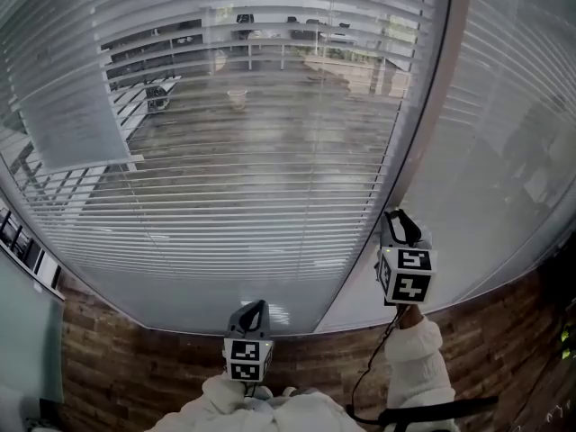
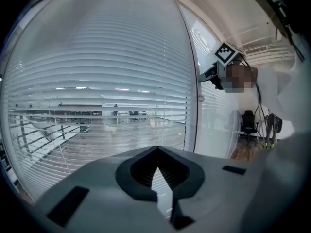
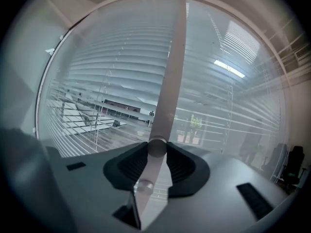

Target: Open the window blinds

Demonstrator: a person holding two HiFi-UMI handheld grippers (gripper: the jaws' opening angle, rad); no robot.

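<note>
A wide set of white window blinds (image 1: 270, 151) fills the view, hanging in front of a large pane. Its slats lie tilted flat enough to see between them a wooden deck and shelving beyond the glass. An upright frame post (image 1: 360, 259) runs along the right edge of this blind; the blind to the right of the post looks milky and closed.

The right gripper (image 1: 396, 214) is raised at the blind's right edge, just beside the post. In the right gripper view its jaws are clamped on the blind's pale wand (image 3: 167, 81) — the rod rises from between the ribbed pads towards the top of the window.

The left gripper (image 1: 252, 309) sits lower, near the bottom edge of the blind. Its jaws are closed, tips together, with nothing between them — only slats show ahead.
</note>
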